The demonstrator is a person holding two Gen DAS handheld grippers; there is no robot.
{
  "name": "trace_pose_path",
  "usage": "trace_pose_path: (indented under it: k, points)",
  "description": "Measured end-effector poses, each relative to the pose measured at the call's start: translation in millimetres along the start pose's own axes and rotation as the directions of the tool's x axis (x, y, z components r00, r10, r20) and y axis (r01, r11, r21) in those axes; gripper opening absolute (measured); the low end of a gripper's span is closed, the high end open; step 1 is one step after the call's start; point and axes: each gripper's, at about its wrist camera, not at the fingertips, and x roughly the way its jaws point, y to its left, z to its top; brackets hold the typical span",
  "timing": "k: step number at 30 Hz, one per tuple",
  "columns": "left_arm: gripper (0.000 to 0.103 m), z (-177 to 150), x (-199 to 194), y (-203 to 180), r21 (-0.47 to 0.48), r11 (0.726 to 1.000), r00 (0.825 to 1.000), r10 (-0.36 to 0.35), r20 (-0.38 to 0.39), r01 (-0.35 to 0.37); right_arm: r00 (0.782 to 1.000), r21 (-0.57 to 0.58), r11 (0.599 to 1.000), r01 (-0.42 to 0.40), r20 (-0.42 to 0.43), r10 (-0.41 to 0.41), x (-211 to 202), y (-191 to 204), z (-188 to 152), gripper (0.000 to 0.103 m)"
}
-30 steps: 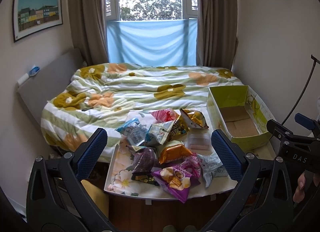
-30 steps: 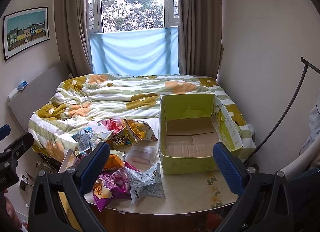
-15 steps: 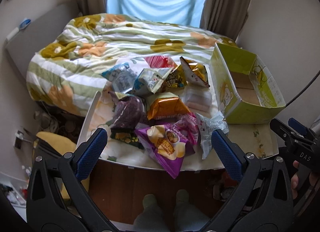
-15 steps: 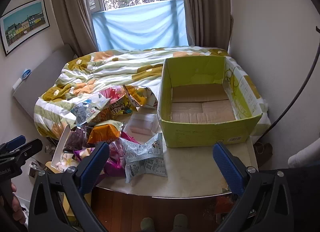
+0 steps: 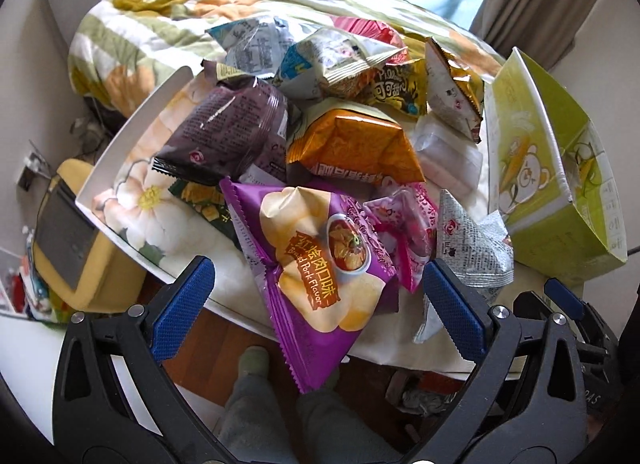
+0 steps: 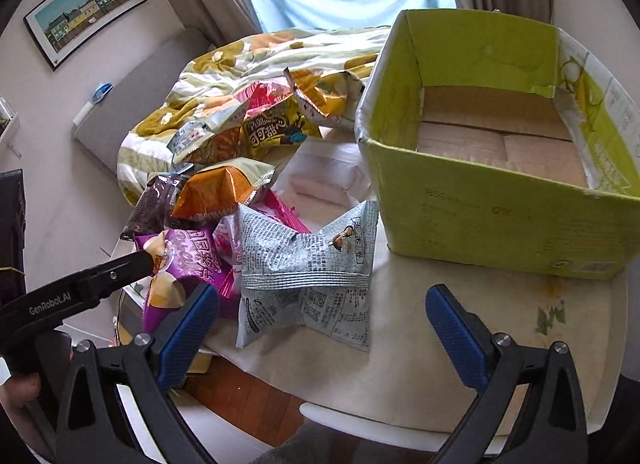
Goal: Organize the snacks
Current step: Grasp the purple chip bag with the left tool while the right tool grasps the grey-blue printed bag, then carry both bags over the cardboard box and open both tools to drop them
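Observation:
A heap of snack bags lies on a white floral table (image 5: 132, 200). A purple chip bag (image 5: 320, 268) lies nearest, overhanging the front edge, between the fingers of my open left gripper (image 5: 316, 304). Behind it are an orange bag (image 5: 352, 144), a dark purple bag (image 5: 228, 132) and a grey newsprint bag (image 6: 308, 272). My open right gripper (image 6: 320, 328) hovers just in front of the newsprint bag. An empty green cardboard box (image 6: 496, 144) stands on the right of the table; it also shows in the left wrist view (image 5: 552, 168). The left gripper shows in the right wrist view (image 6: 80, 292).
A bed with a flowered quilt (image 5: 180, 4) lies behind the table. A yellow stool (image 5: 76, 240) stands at the lower left of the table. The person's feet (image 5: 252, 360) are on the wooden floor by the table's front edge.
Both grippers have moved forward and tilted down toward the table. The snacks now fill the left view and the box is closer in the right view. Both stay open.

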Motion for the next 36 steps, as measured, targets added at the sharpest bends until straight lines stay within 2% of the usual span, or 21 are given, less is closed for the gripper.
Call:
trace_pose_path:
  k: [6,8,10,12,17,22,27,29,32,36]
  points:
    - [0.101,-2,33,3,-0.063,0.998,0.999,0.013,-0.036,-0.016,0.998,-0.014,0.999,-0.053,-0.035,0.052,26,-11,5,0.103]
    - [0.094,-3,41,4,-0.087,0.996,0.999,-0.008,-0.054,0.004,0.996,-0.012,0.997,-0.071,-0.051,0.07,34,-14,5,0.103]
    - [0.09,-4,47,5,-0.101,0.995,0.998,-0.018,-0.066,0.012,0.994,-0.011,0.996,-0.086,-0.064,0.085,41,-15,6,0.103]
    - [0.089,-5,49,5,-0.095,0.995,0.998,-0.009,-0.064,0.003,0.992,-0.006,0.995,-0.102,-0.075,0.102,47,-16,6,0.103]
    - [0.074,-8,48,5,-0.082,0.996,0.998,0.022,-0.065,-0.027,0.984,0.015,0.988,-0.151,-0.096,0.152,55,-19,6,0.103]
    - [0.066,-12,44,5,-0.063,0.997,0.998,0.04,-0.053,-0.043,0.975,0.031,0.982,-0.185,-0.115,0.188,65,-16,7,0.103]
    - [0.066,-15,38,0,-0.023,0.997,0.997,0.069,-0.038,-0.069,0.978,0.015,0.985,-0.174,-0.113,0.174,70,-14,7,0.103]
    - [0.065,-17,35,-2,-0.014,0.997,0.997,0.074,-0.029,-0.074,0.979,0.015,0.985,-0.173,-0.109,0.174,69,-14,7,0.1]
    - [0.065,-18,29,-1,-0.011,0.998,0.998,0.069,-0.009,-0.069,0.98,0.012,0.985,-0.174,-0.098,0.175,67,-14,6,0.085]
    - [0.064,-18,15,3,-0.013,0.998,0.998,0.057,0.013,-0.057,0.987,-0.021,0.99,-0.14,-0.082,0.137,59,-10,6,0.075]
